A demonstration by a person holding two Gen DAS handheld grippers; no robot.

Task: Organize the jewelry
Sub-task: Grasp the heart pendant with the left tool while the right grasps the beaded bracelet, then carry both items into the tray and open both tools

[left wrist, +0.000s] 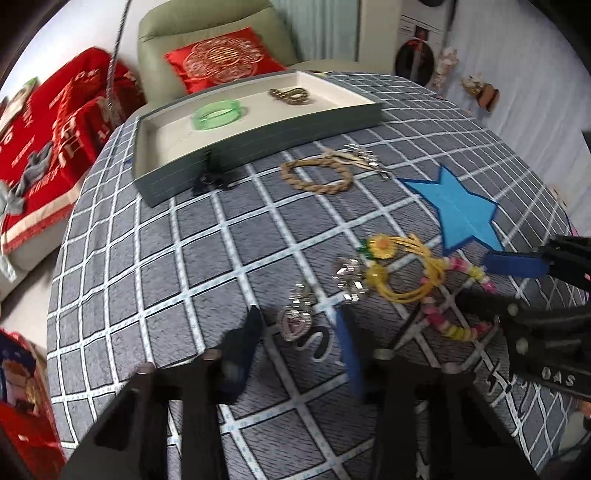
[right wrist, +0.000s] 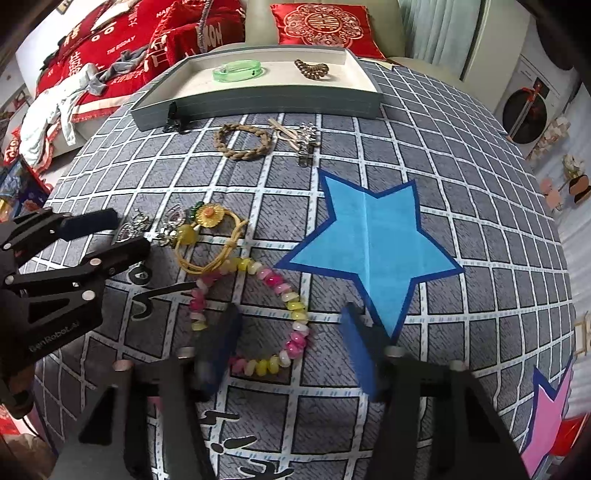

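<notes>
Now left tongs (left wrist: 299, 332) straddle heart pendant (left wrist: 294, 325), right tongs (right wrist: 291, 332) straddle bead bracelet (right wrist: 258, 317) (both spread), bracelet loop lengthwise toward tray (right wrist: 258, 99).

Home living room: green sofa (left wrist: 207, 33), red embroidered cushion (left wrist: 221, 59), checked cloth-covered table (left wrist: 166, 258).

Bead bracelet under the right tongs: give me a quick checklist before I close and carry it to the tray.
1. Right tongs straddle the bead bracelet: ok.
2. Pads pressing on the beads: not ok, the right-hand pad stands clear.
3. Bracelet free of the yellow cord bracelet: not ok, they overlap at the top.
4. Left tongs clear of the bead bracelet: ok.
5. Bare room in the tray beside the green bangle: ok.
</notes>
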